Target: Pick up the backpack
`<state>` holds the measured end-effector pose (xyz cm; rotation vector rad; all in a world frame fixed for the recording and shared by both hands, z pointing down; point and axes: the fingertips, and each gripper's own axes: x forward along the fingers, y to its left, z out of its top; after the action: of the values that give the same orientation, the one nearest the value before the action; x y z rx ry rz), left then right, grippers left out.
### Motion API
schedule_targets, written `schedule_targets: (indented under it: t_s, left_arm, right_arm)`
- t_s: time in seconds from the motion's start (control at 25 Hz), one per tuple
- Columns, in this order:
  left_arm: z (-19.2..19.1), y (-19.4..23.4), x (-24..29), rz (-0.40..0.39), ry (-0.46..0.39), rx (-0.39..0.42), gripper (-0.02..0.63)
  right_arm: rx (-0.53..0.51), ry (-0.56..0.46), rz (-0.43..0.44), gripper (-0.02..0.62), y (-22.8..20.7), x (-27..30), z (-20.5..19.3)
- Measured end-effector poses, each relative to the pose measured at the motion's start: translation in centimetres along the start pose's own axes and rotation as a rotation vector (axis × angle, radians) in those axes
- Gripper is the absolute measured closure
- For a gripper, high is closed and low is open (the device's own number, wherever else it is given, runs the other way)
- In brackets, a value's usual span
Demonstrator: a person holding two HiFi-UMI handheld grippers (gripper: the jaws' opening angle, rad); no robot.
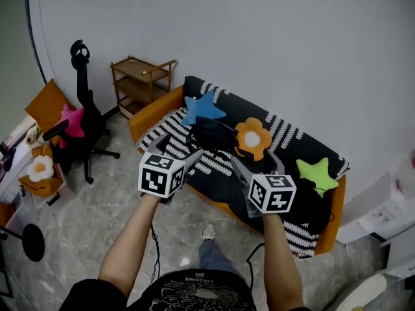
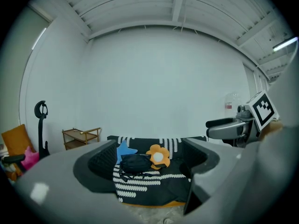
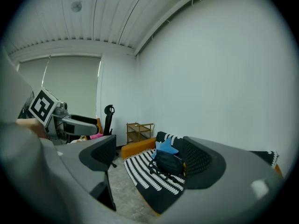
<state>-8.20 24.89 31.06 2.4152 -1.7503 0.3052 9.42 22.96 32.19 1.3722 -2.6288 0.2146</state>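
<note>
In the head view, the left gripper [image 1: 178,146] and right gripper [image 1: 256,162] were held out side by side, short of the sofa [image 1: 154,111]. The backpack [image 1: 211,133] lay on the seat between a blue star cushion [image 1: 202,107] and an orange flower cushion [image 1: 253,137].

In the left gripper view, the left gripper [image 2: 149,164] had its jaws spread and empty, the backpack [image 2: 135,163] well beyond them.

In the right gripper view, the right gripper [image 3: 149,157] also gaped with nothing between its jaws, and the backpack [image 3: 168,162] rested on the sofa's striped cover.
</note>
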Motion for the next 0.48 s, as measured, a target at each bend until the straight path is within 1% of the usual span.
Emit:
schedule_targets:
  t_s: [0.16,0.28,0.4,0.48]
  left_arm:
    - [0.0,1.7,2.7,0.013,-0.014,-0.005,0.179]
    - [0.1,3.2,5.6,0.019,-0.01,-0.001,0.179]
    - [0.4,4.9,9.2,0.024,0.003,-0.006,0.179]
    - [1.2,6.0,11.9,0.026,0.008,-0.003,0.179]
  right_arm:
    - [-0.003,0.0,0.02,0.146,-0.9,3.5,-0.5]
    - [-0.008,0.003,0.037,0.147,-1.9,6.8,-0.6]
    - [-0.006,0.01,0.047,0.147,-3.7,10.4,-0.3]
    - [-0.003,0.011,0.047,0.147,-5.3,12.9,0.5]
